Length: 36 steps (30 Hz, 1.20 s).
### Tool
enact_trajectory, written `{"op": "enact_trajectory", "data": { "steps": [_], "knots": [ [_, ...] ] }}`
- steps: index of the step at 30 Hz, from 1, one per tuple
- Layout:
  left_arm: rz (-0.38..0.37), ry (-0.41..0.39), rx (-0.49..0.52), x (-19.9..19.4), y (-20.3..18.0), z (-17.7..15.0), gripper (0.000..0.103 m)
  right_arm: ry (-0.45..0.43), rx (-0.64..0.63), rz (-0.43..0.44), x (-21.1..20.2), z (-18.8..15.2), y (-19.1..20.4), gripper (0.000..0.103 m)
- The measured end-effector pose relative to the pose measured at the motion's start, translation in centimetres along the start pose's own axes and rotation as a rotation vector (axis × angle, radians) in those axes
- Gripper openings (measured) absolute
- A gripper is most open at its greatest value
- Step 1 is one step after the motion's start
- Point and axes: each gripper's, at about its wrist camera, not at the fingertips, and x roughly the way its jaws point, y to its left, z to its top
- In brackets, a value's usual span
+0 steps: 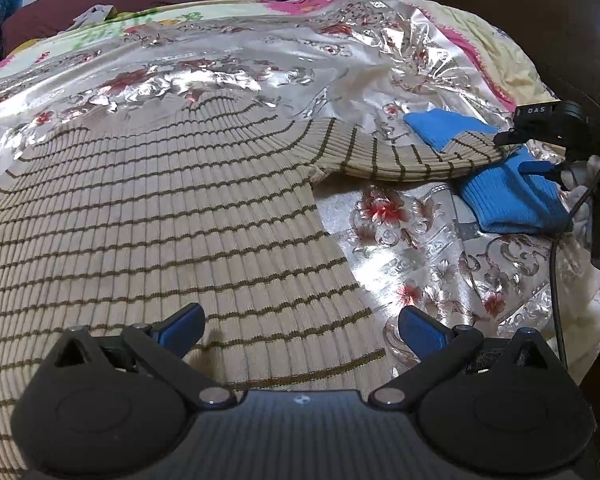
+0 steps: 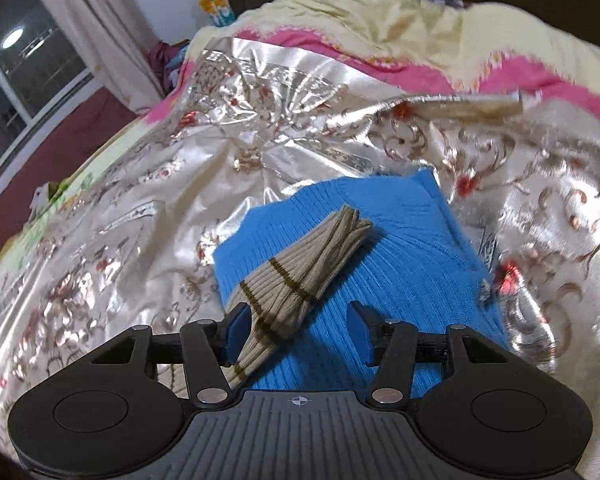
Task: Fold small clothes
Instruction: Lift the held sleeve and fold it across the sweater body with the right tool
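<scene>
A beige ribbed sweater with thin dark stripes [image 1: 160, 220] lies spread flat on a shiny floral sheet. Its right sleeve [image 1: 400, 156] stretches across a folded blue knit garment [image 1: 512, 196]. My left gripper [image 1: 300, 328] is open above the sweater's lower right hem. My right gripper [image 2: 296, 332] is open, with the bunched sleeve end [image 2: 300, 276] lying between the fingers against the left pad [image 2: 236, 332], over the blue garment [image 2: 400, 260]. The right gripper also shows in the left wrist view [image 1: 540, 170], at the sleeve's cuff.
The shiny silver floral sheet [image 1: 420, 248] covers the bed, over a cream and pink blanket [image 2: 380, 36]. A dark headboard [image 1: 520, 20] is at the right. A window and curtain [image 2: 60, 40] are far left. A cable [image 1: 556, 280] hangs by the right gripper.
</scene>
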Motion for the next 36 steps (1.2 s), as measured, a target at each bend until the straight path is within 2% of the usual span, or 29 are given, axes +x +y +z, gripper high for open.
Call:
{"op": "enact_trajectory", "data": {
  "steps": [6, 7, 9, 10, 13, 18, 23, 27, 31, 36],
  "knots": [
    [-0.008, 0.022, 0.014, 0.4, -0.5, -0.3, 0.103, -0.015, 0.052, 0.037, 0.5, 0.1, -0.1, 0.052],
    [-0.008, 0.024, 0.014, 0.5, -0.5, -0.3, 0.103, -0.020, 0.048, 0.039, 0.5, 0.2, 0.0, 0.048],
    [-0.008, 0.027, 0.014, 0.5, -0.5, -0.3, 0.103, -0.023, 0.032, 0.019, 0.7, 0.3, 0.3, 0.029],
    [-0.007, 0.028, 0.014, 0.4, -0.5, -0.3, 0.103, -0.016, 0.028, 0.004, 1.0, 0.4, 0.4, 0.015],
    [-0.006, 0.023, 0.010, 0.0, -0.3, -0.5, 0.103, -0.006, 0.046, 0.032, 1.0, 0.7, 0.4, 0.012],
    [0.009, 0.013, -0.020, -0.9, 1.2, -1.3, 0.103, -0.064, -0.009, 0.165, -1.8, 0.9, 3.6, 0.011],
    [0.021, -0.007, -0.073, -2.1, 3.2, -2.3, 0.103, -0.073, -0.152, 0.342, -4.3, -0.2, 11.9, 0.011],
    [0.049, -0.049, -0.105, -3.9, 5.3, -3.4, 0.103, -0.033, -0.323, 0.488, -5.7, -3.6, 20.4, 0.011],
    [0.098, -0.097, -0.135, -5.6, 7.6, -4.5, 0.103, 0.046, -0.495, 0.615, -6.0, -9.3, 29.1, 0.011],
    [0.159, -0.139, -0.193, -6.8, 10.7, -5.9, 0.103, 0.157, -0.674, 0.654, -4.3, -17.6, 37.1, 0.010]
  ]
}}
